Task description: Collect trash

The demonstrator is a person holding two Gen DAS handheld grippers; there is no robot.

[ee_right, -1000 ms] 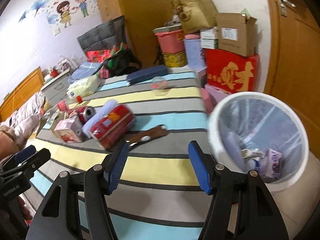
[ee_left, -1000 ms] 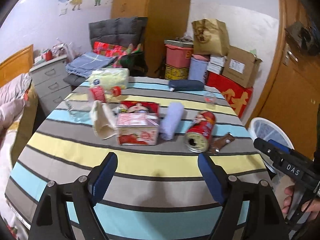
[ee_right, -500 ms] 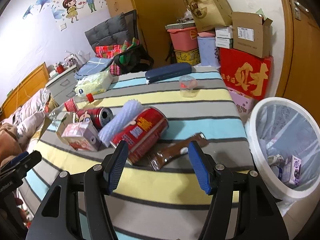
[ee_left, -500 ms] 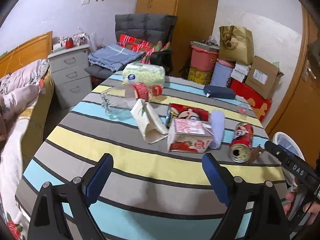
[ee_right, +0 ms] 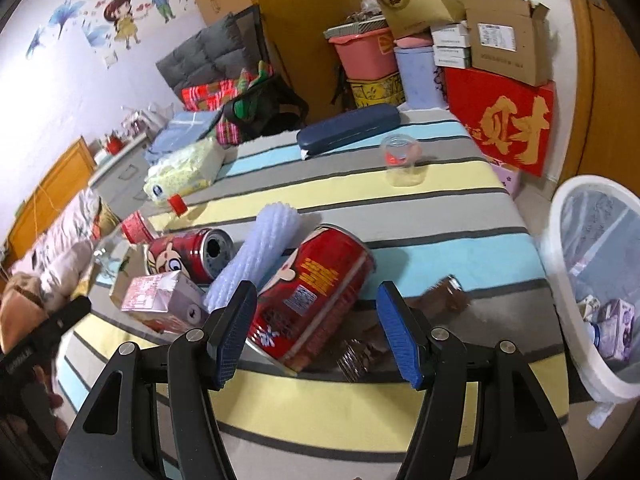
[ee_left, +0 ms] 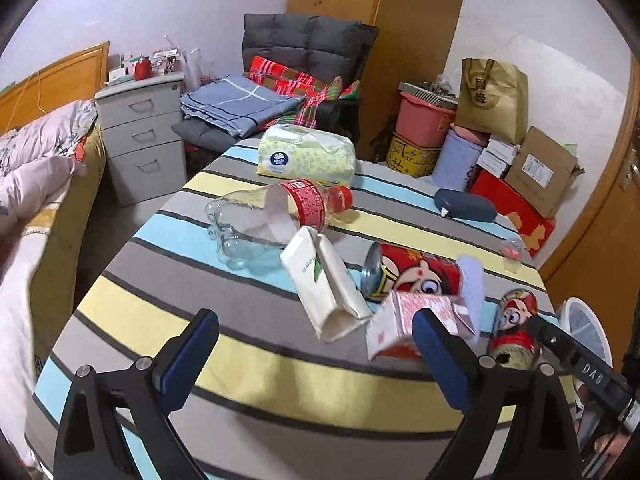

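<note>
Trash lies on a striped table (ee_left: 248,364): an empty clear bottle (ee_left: 272,216), a cream carton (ee_left: 324,284), a pink carton (ee_left: 396,328), two red cans (ee_left: 416,276) (ee_right: 316,296), a foam sleeve (ee_right: 260,252) and a brown wrapper (ee_right: 404,320). My left gripper (ee_left: 316,360) is open and empty, just before the cream and pink cartons. My right gripper (ee_right: 316,336) is open, its jaws either side of the near red can's base. The white trash bin (ee_right: 580,320) stands right of the table.
A tissue pack (ee_left: 308,156), a dark blue case (ee_right: 348,128) and a small clear cup (ee_right: 402,160) sit toward the far side of the table. A bed (ee_left: 24,208) and drawers (ee_left: 140,136) are at left; boxes (ee_right: 500,112) are stacked behind.
My left gripper has swung left and closer to the cartons and bottle. My right gripper has moved away from the bin and forward onto the near red can.
</note>
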